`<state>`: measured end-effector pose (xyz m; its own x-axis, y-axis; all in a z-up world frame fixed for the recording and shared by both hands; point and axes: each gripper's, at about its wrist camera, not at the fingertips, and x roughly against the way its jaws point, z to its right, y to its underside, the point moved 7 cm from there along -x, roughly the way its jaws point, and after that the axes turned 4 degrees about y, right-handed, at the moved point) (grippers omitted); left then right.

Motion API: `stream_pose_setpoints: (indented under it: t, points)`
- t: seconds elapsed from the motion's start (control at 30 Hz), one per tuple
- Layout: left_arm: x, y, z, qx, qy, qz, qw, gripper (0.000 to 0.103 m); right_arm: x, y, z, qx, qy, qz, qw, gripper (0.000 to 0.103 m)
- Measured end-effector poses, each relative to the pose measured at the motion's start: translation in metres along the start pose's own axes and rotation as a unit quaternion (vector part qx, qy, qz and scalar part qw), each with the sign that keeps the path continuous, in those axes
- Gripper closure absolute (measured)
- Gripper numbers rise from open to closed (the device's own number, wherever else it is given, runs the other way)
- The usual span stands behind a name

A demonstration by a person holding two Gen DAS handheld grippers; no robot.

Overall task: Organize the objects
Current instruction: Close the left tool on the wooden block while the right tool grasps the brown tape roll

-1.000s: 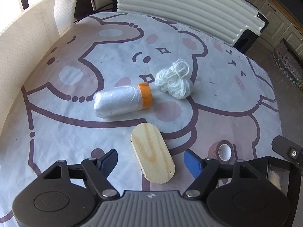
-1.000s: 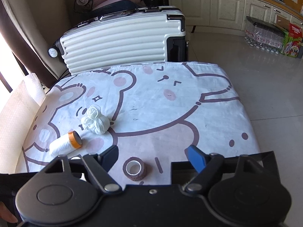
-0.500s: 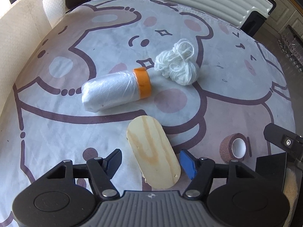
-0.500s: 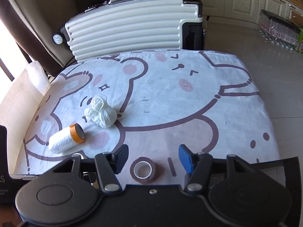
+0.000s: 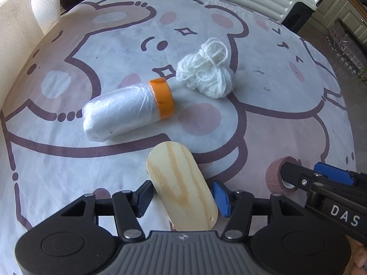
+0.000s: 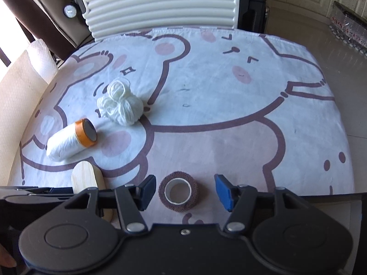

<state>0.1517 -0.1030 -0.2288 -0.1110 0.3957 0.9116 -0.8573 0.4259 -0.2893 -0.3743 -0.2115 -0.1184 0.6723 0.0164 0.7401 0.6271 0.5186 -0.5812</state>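
A pale oval wooden board (image 5: 181, 183) lies flat on the bear-print cloth (image 5: 275, 91). My left gripper (image 5: 182, 197) straddles its near half. The jaws are closing, with a thin gap still showing beside each pad. A brown tape roll (image 6: 178, 191) stands on its end between the fingers of my right gripper (image 6: 181, 192), with clear space on both sides. In the left wrist view the same roll (image 5: 274, 176) sits partly behind the right gripper's fingers (image 5: 332, 176). Farther off lie a white film roll with an orange end (image 5: 123, 112) and a ball of white yarn (image 5: 206, 75).
A ribbed cream suitcase (image 6: 172, 4) stands against the table's far edge. White padded wrap (image 6: 27, 80) rises along the left side. Tiled floor (image 6: 344, 52) drops away on the right, with packed bottles at the far right. The two grippers work close together at the near edge.
Both grippers came down toward the cloth and their jaws narrowed. The board now sits between the left fingers and the tape roll between the right ones. No object moved.
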Motion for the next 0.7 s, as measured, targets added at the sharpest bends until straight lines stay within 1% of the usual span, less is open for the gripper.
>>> stream_pose_setpoints:
  t: [0.13,0.2,0.37,0.57,0.6,0.67,0.7]
  points:
    - [0.001,0.001,-0.001,-0.026,0.007,-0.008,0.9996,0.046,-0.006,0.000,-0.007,0.005,-0.001,-0.006,1.000,0.045]
    - [0.001,0.001,-0.001,-0.044,0.005,-0.011,0.9990,0.048,-0.009,0.000,-0.012,0.012,-0.002,-0.010,1.000,0.043]
    - [0.005,0.004,-0.003,-0.089,-0.008,-0.019,0.9958,0.052,-0.016,0.002,-0.019,0.049,0.032,-0.017,0.998,0.043]
    - [0.007,0.007,-0.006,-0.119,-0.024,-0.020,0.9924,0.052,-0.023,0.007,-0.023,0.096,0.070,-0.030,0.992,0.046]
    - [0.007,0.007,-0.006,-0.119,-0.025,-0.020,0.9923,0.052,-0.022,0.007,-0.023,0.095,0.070,-0.031,0.993,0.047]
    - [0.008,0.007,-0.008,-0.117,-0.030,-0.018,0.9925,0.052,-0.020,0.005,-0.024,0.085,0.058,-0.029,0.994,0.059]
    - [0.008,0.006,-0.010,-0.115,-0.033,-0.018,0.9926,0.052,-0.019,0.004,-0.024,0.073,0.048,-0.031,0.996,0.060]
